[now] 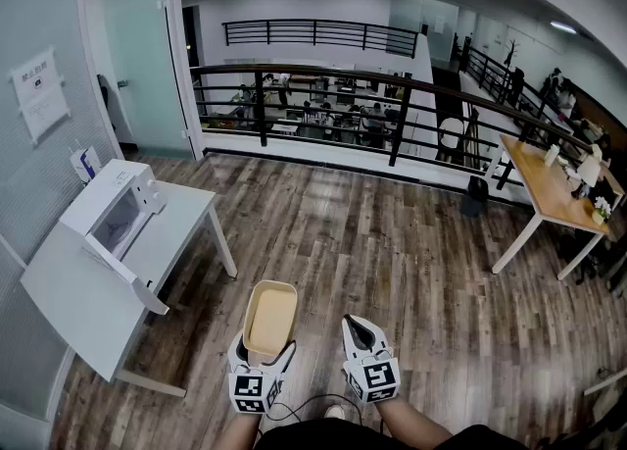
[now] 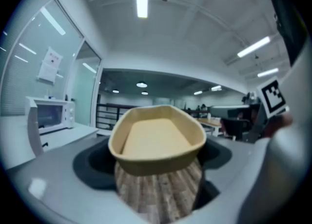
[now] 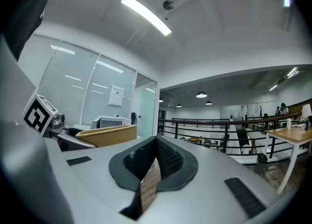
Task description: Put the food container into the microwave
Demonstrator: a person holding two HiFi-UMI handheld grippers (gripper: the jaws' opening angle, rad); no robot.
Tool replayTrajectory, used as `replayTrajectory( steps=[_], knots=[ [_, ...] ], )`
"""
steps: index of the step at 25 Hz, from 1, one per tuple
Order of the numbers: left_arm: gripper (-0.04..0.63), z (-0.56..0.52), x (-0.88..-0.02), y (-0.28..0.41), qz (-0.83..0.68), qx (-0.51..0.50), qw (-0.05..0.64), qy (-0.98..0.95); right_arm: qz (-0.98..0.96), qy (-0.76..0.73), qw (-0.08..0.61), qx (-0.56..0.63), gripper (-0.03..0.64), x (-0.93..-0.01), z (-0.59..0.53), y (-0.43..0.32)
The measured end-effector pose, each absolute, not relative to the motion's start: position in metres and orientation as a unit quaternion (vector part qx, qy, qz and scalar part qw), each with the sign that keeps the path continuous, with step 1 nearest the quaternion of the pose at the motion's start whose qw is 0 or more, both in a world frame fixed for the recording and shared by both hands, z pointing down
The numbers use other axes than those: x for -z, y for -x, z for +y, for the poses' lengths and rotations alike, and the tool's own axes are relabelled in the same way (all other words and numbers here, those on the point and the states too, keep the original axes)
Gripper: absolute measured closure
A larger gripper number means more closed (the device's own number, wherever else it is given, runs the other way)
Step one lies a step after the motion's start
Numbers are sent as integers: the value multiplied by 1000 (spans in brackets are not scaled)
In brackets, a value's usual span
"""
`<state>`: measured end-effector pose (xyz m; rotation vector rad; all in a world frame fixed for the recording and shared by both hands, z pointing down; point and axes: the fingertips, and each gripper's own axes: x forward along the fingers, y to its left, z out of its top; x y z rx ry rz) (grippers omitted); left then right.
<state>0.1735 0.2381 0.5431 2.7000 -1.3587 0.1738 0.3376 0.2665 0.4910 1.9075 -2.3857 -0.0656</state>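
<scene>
A tan, empty food container (image 1: 269,318) is held level over the wooden floor, with my left gripper (image 1: 261,360) shut on its near end. The left gripper view shows the container (image 2: 157,138) between the jaws, its open top facing up. The white microwave (image 1: 118,209) stands on a white table (image 1: 186,227) at the left, its door (image 1: 122,270) swung open toward me. It also shows small in the left gripper view as the microwave (image 2: 51,114). My right gripper (image 1: 360,333) is beside the left one, shut and holding nothing; its own view shows the container (image 3: 107,135) at left.
A black railing (image 1: 392,110) runs across the far side of the wooden floor. A wooden desk (image 1: 549,188) with small items stands at the right. A glass partition (image 1: 44,125) with a paper notice lines the left wall behind the microwave table.
</scene>
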Motion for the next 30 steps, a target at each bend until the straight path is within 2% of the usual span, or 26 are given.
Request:
replayTrajectory(
  steps=[9, 17, 24, 30],
  knots=[
    [100, 232, -535, -166, -452, -47, 52, -889, -784, -618, 47, 36, 611, -485, 261, -329],
    [100, 224, -532, -168, -462, -53, 49, -884, -797, -604, 4, 22, 611, -478, 251, -326],
    [100, 217, -536, -182, -471, -38, 87, -877, -803, -595, 7, 21, 611, -483, 245, -355],
    [100, 209, -532, -191, -499, -36, 79, -863, -818, -574, 8, 25, 611, -485, 234, -376]
  ],
)
